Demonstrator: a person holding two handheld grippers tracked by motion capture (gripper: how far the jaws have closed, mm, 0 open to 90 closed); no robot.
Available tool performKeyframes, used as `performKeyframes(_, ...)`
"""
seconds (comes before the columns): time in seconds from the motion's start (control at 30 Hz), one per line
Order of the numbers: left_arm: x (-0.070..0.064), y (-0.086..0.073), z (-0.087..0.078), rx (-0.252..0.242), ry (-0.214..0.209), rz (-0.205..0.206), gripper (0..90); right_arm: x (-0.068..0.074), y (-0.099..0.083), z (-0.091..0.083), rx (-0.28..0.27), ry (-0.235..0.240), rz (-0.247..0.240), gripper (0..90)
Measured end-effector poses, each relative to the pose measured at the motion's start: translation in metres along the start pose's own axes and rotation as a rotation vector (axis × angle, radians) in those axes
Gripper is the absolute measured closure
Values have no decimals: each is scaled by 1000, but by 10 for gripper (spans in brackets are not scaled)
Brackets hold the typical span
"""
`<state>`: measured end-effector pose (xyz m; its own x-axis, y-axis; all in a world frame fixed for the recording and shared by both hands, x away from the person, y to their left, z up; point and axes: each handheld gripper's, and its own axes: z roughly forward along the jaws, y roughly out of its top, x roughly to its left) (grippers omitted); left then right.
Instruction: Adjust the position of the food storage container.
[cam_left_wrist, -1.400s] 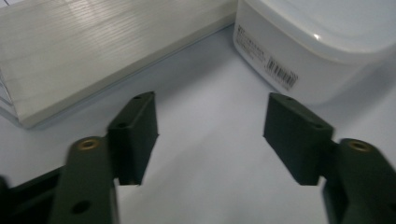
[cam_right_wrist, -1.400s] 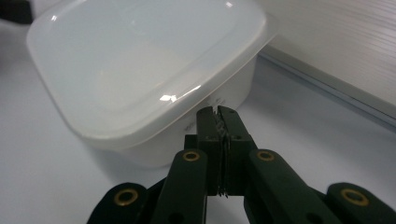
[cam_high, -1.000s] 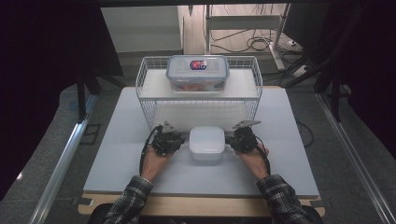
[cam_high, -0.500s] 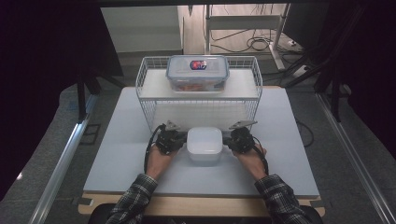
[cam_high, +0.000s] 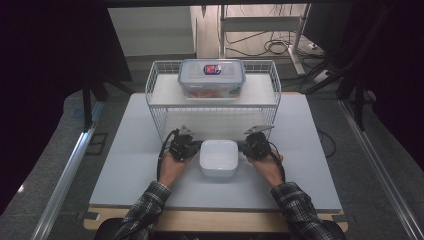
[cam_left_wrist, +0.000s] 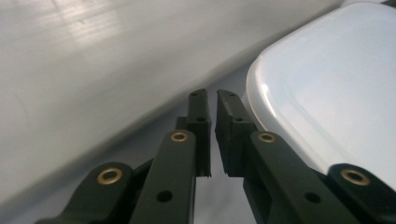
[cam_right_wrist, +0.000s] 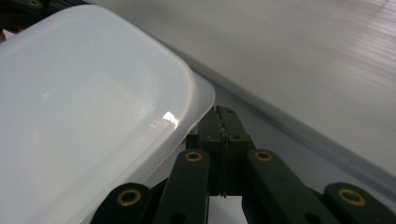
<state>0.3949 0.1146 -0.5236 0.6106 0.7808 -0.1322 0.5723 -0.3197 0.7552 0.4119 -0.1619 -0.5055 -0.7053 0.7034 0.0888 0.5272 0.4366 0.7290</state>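
A white, rounded-square plastic container (cam_high: 218, 158) sits on the white table top (cam_high: 125, 160) near the front, between my two grippers. My left gripper (cam_high: 194, 148) rests against its left side, jaws together except for a thin slit, nothing between them. In the left gripper view the left gripper (cam_left_wrist: 212, 99) lies just beside the container (cam_left_wrist: 327, 84). My right gripper (cam_high: 246, 146) is at the container's right side. The right gripper (cam_right_wrist: 223, 112) is shut and empty, its tips at the container's (cam_right_wrist: 84, 93) thin rim.
A white wire rack (cam_high: 212, 107) stands just behind the container, spanning the table's middle. On top of the rack sits a clear lidded box (cam_high: 212, 77) with a red and blue label. Cables lie on the floor behind.
The container and both grippers have shifted slightly toward the person's side of the table. The jaws' states look unchanged.
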Motion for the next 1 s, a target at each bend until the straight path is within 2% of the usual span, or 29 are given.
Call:
performKeyframes(0.17,-12,-6,-9,14,-17,15,853,12,-6,-5,26,18,-17,885)
performKeyframes(0.27,-17,-10,-14,31,-21,6,861,16,-10,-8,39,25,-23,881)
performKeyframes(0.33,-18,-13,-16,39,-22,2,862,17,-11,-8,40,25,-20,881)
performKeyframes(0.37,-21,-17,-19,46,-30,-16,863,18,-13,-9,44,24,-22,881)
performKeyframes(0.53,-25,-23,-24,74,-24,-9,864,17,-14,-8,42,20,-34,879)
performKeyframes(0.57,-27,-24,-25,73,-26,-27,864,17,-14,-8,42,20,-34,879)
performKeyframes(0.63,-30,-28,-31,67,-36,-41,859,17,-14,-11,54,-10,-23,866)
performKeyframes(0.7,-31,-31,-34,75,-40,-32,858,16,-16,-17,61,-20,-18,862)
performKeyframes(0.73,-35,-35,-38,76,-42,-47,859,17,-19,-22,62,-17,-5,862)
performKeyframes(0.8,-36,-37,-40,79,-47,-47,858,17,-21,-26,55,-3,0,862)
performKeyframes(0.83,-40,-42,-45,87,-55,-49,858,20,-28,-35,48,36,10,860)
performKeyframes(0.9,-43,-43,-48,85,-63,-48,856,25,-33,-41,46,52,10,857)
performKeyframes(1.0,-51,-46,-51,91,-71,-28,851,29,-33,-43,42,46,-2,858)
